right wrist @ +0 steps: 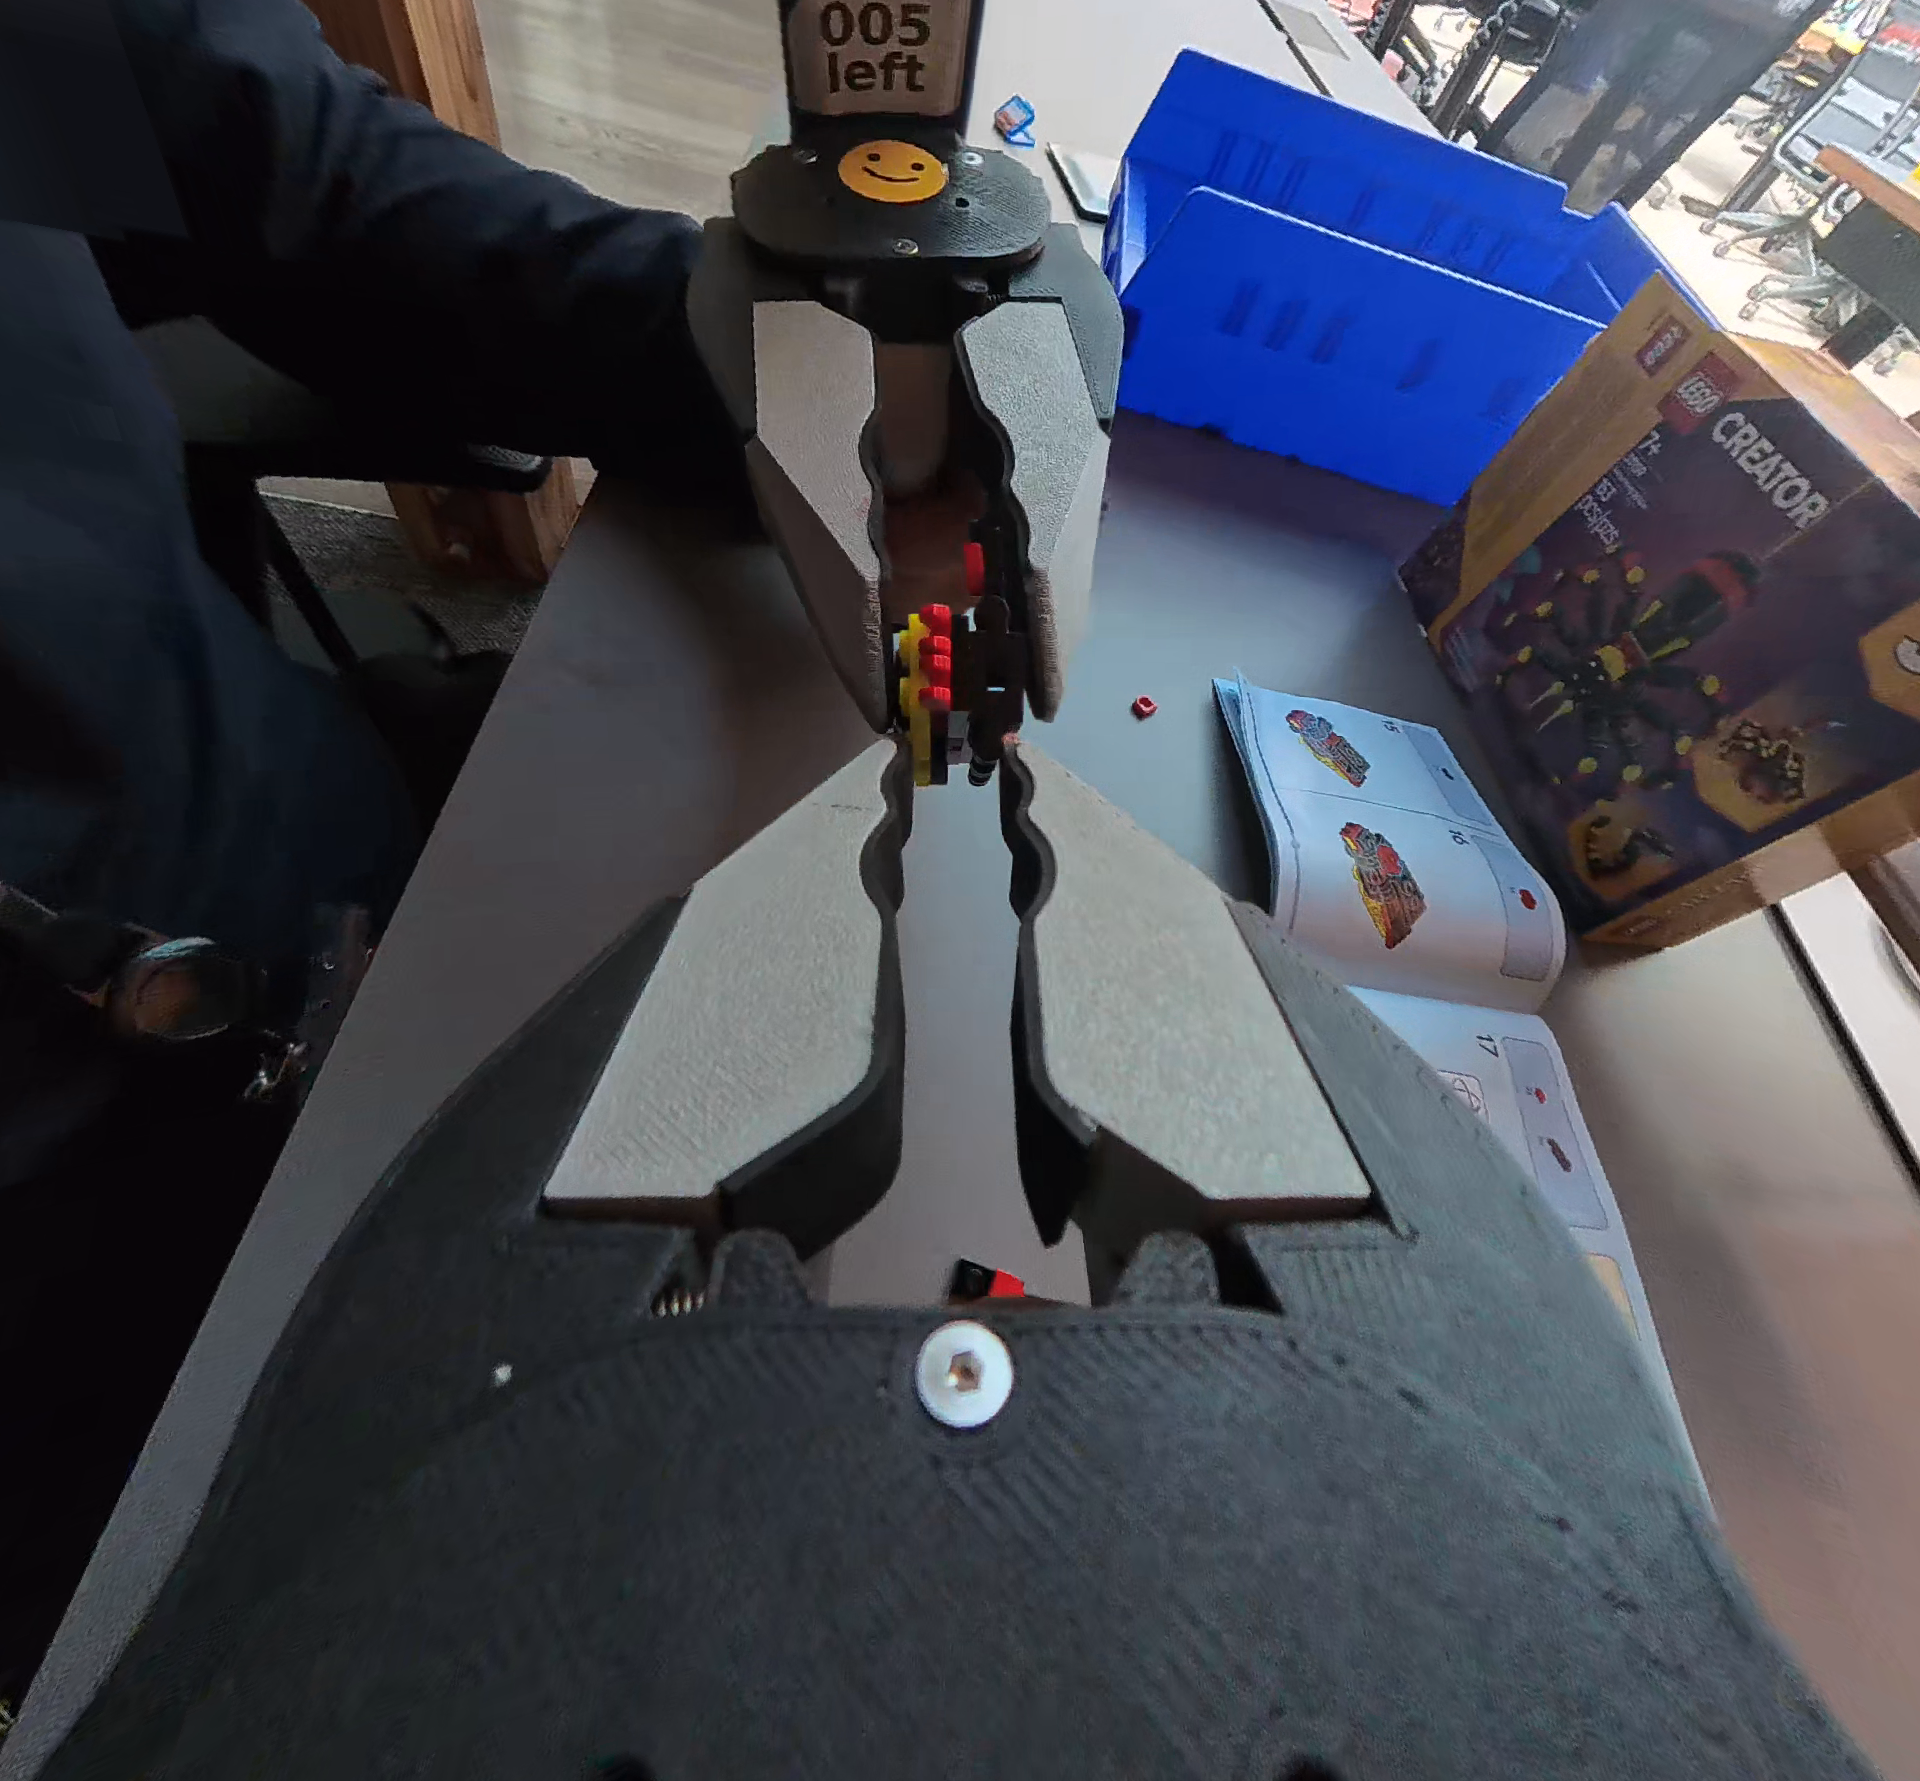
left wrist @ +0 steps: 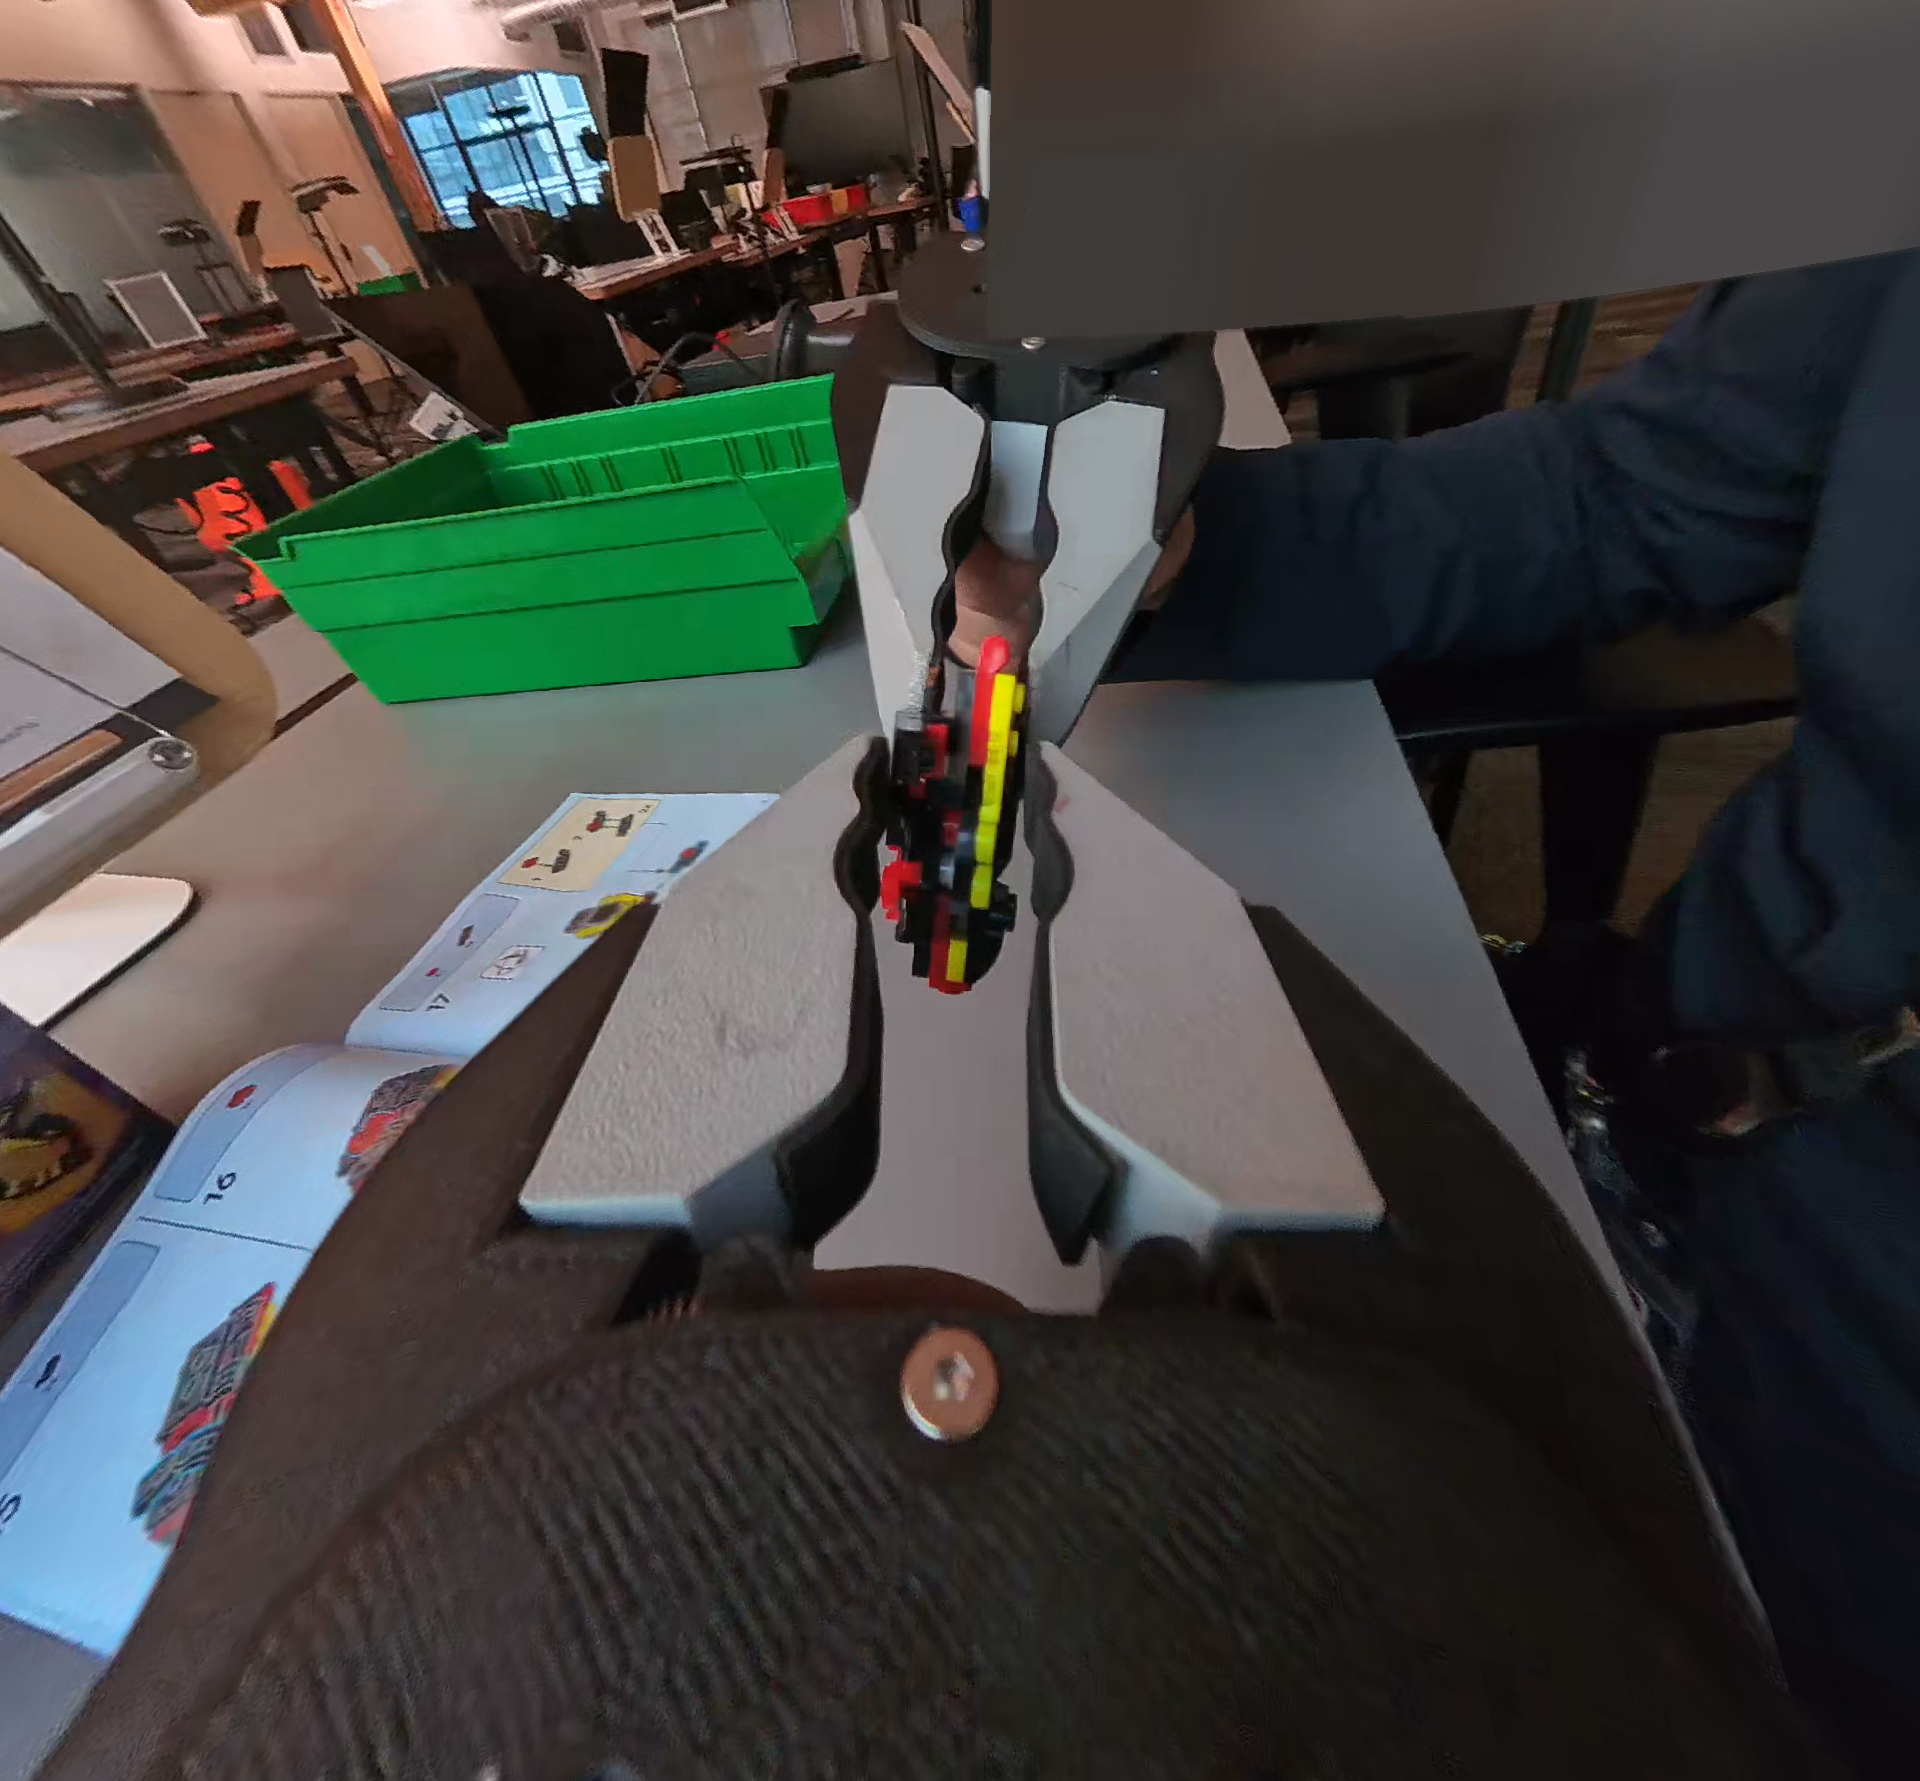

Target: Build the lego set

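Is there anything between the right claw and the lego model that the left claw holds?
Nothing visible does. The tips of the right claw flank one end of the lego model, gripped by the left claw.

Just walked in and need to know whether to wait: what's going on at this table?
A person is building a Lego set with two handheld grippers. The left gripper is clamped on a partly built red, yellow and black Lego model held above the grey table. The right gripper meets the model's other end, its fingertips just at it. An open instruction booklet, the set's box and one loose red piece lie nearby.
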`<move>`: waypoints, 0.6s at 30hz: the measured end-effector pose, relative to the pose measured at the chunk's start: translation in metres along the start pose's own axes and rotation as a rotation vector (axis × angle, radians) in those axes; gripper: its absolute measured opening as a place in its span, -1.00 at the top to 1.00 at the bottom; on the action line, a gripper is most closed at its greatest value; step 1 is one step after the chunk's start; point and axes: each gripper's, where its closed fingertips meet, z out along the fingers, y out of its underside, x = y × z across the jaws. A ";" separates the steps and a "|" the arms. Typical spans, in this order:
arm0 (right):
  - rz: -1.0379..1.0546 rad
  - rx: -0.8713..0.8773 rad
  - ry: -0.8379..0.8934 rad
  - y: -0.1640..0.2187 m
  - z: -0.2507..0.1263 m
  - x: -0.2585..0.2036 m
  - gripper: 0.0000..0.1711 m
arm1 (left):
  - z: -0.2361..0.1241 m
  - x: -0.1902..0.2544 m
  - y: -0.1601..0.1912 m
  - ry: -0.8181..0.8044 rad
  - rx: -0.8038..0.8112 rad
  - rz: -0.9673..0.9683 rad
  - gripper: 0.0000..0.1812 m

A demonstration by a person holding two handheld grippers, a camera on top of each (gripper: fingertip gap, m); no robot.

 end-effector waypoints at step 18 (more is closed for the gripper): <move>0.274 0.037 0.061 0.006 -0.016 0.029 0.68 | 0.002 -0.017 0.009 -0.062 -0.012 -0.212 0.76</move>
